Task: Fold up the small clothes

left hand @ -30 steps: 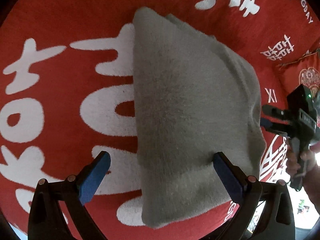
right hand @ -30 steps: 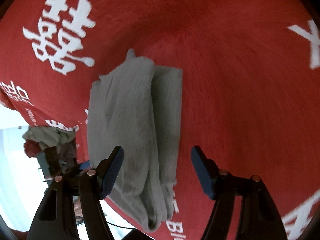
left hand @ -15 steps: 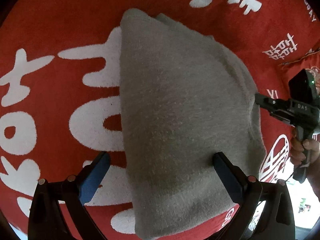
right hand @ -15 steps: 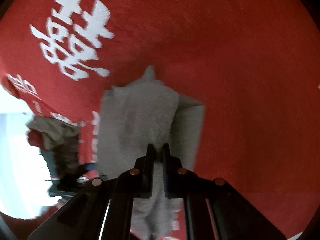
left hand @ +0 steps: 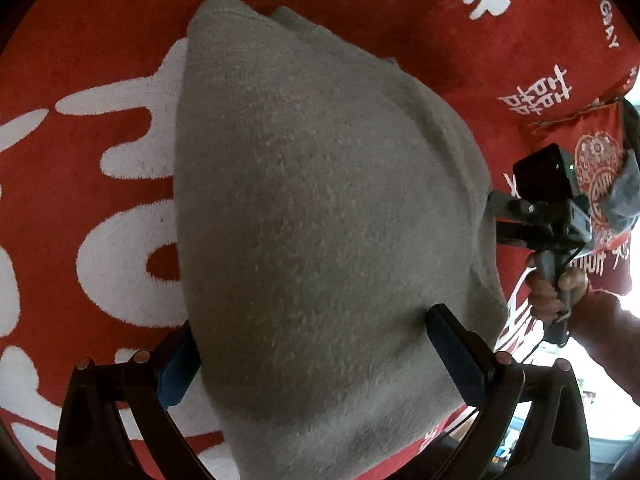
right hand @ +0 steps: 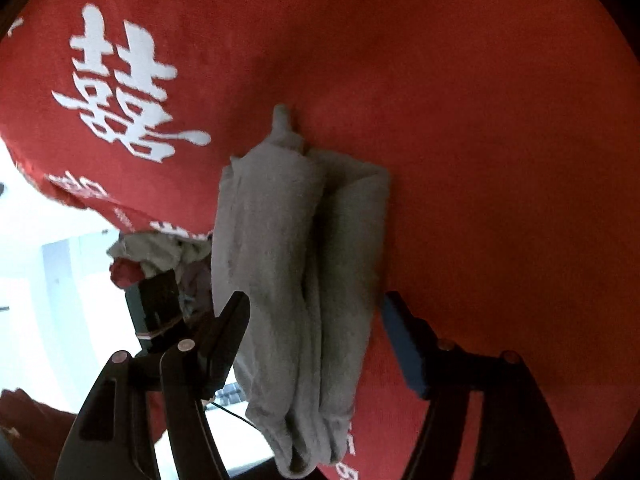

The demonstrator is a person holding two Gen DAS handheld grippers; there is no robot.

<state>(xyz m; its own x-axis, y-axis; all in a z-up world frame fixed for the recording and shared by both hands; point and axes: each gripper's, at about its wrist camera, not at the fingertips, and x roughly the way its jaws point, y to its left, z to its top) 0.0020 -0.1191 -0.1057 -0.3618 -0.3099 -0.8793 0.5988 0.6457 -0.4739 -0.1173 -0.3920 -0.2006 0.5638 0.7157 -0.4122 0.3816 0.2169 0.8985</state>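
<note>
Two tools are in my views over the red plush cloth with white printed characters [left hand: 120,60], which covers the surface under everything. The folded grey fleece garment [left hand: 320,220] lies on it and fills more of the left wrist view than it did a second ago, with the left tool nearer to it. In the right wrist view the garment's layered end now sits lower and between the fingers. My right tool [right hand: 316,320] has just been opening again after snapping shut half a second ago; its jaws now stand wide, astride the garment's folded end, one blue pad [right hand: 404,344] just beside the fabric, and I see no pinch on it. My left tool [left hand: 308,352] is spread wide too, its fingers straddling the garment's near part; whether the pads touch the fleece I cannot tell. A person's hand [left hand: 556,292] grips the right tool's handle at the edge of the left view. Readable writing: "BIGDAY" in white at the cloth's border, beside small double-happiness characters [left hand: 532,96].
</note>
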